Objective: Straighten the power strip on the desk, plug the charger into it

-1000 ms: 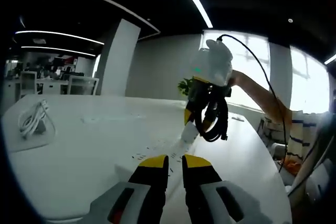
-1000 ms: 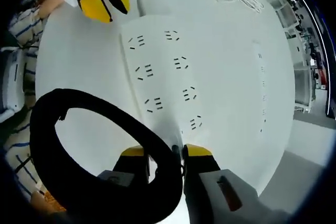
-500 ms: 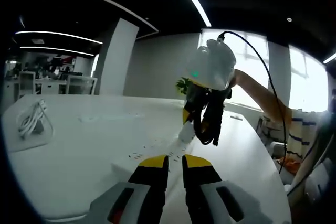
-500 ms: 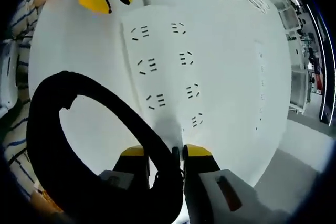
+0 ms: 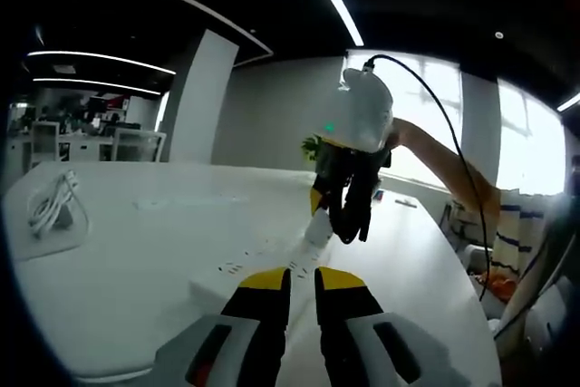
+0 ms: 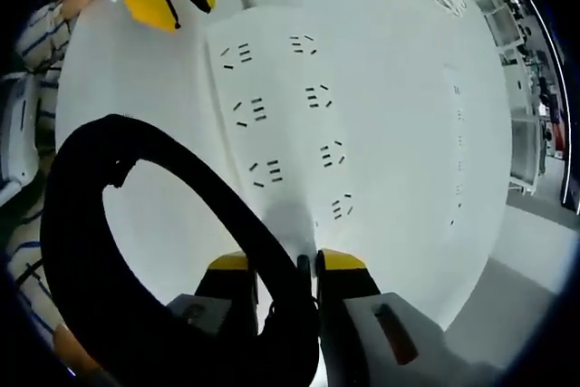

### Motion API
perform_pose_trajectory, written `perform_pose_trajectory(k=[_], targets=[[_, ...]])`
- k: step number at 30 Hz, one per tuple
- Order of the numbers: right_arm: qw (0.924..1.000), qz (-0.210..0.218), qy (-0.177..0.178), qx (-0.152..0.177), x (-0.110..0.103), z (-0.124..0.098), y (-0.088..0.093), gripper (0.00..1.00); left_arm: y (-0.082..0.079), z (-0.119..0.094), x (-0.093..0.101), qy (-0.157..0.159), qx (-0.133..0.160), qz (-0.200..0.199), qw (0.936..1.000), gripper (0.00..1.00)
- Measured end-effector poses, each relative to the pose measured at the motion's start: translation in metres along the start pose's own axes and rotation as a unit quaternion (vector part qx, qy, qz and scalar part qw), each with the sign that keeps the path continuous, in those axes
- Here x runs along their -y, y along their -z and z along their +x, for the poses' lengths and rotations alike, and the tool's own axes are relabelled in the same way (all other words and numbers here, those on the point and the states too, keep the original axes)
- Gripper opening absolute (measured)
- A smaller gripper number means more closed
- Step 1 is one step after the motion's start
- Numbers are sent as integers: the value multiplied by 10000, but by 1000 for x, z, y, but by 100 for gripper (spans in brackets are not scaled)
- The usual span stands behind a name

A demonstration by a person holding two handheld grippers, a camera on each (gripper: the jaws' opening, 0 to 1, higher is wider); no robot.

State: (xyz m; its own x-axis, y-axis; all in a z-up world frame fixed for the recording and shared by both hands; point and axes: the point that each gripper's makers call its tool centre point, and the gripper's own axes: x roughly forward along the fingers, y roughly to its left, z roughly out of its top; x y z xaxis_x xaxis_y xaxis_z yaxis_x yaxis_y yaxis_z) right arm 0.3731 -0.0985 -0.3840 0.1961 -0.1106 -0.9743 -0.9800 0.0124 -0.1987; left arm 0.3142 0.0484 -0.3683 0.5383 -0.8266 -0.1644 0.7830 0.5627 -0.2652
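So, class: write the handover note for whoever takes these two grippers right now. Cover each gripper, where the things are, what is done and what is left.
Right gripper: shut on the charger's black cable, held right above the white power strip.
Left gripper: jaws nearly together, holding nothing, low over the desk at the strip's near end.
A coiled white cable lies at the desk's far edge.
Done: charger picked up and brought over the strip.
Left: plug it into a socket; whether the strip is straight enough, I cannot tell.
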Motion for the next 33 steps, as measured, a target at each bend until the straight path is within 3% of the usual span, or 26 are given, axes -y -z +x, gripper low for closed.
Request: perform_pose_trajectory(k=[9, 23, 30, 33], targets=[[9997, -13, 92, 226, -1, 0, 0, 23, 2, 1, 0, -1, -28, -11, 10000, 10], [9947, 11, 309, 982, 0, -1, -2, 23, 2, 2, -1, -35, -6, -71, 10000, 10], [9939, -7, 390, 1035, -1, -1, -3, 23, 1, 2, 3, 65, 8, -101, 9999, 11], [9904, 1, 464, 1306, -1, -2, -5, 24, 1, 2, 2, 38, 1, -119, 9999, 11]])
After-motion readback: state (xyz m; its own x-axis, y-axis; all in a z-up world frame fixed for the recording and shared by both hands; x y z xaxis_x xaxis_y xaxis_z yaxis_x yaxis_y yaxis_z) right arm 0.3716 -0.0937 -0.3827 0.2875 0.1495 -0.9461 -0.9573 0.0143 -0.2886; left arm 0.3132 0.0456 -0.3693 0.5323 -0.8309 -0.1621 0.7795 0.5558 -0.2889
